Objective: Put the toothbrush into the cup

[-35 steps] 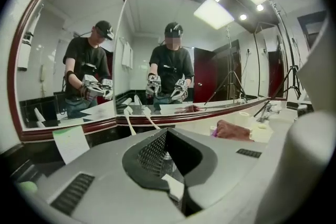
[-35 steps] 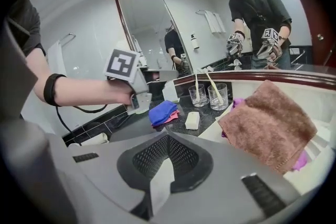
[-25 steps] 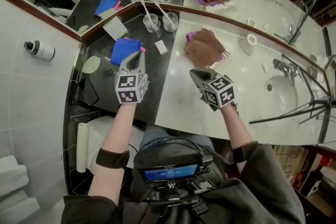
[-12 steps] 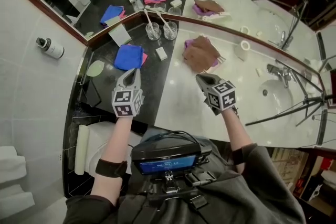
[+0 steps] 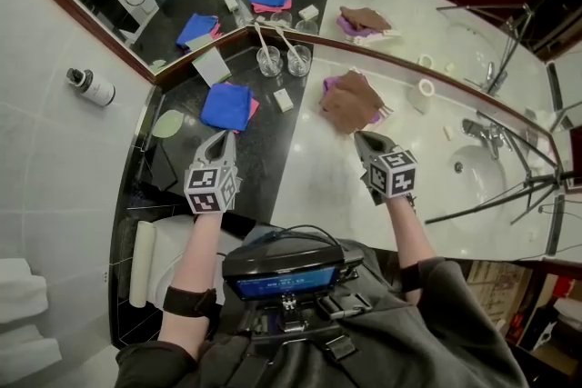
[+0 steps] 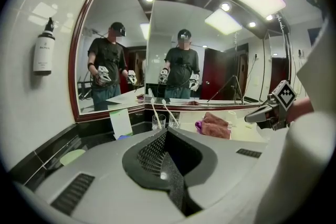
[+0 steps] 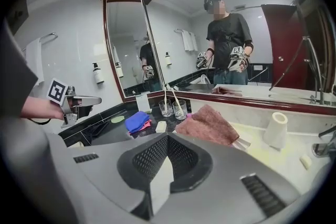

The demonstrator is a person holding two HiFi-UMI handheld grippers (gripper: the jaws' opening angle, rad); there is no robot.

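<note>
At twelve o'clock both cups already hold toothbrushes; your left claw and right claw, clenched empty, could topple them by reaching.

Wall bottle, 10 o'clock: label print too small to read.
Chest screen, 6 o'clock: blue, characters illegible.
Cubes, left gripper and right gripper: black-white square codes, no letters.
</note>
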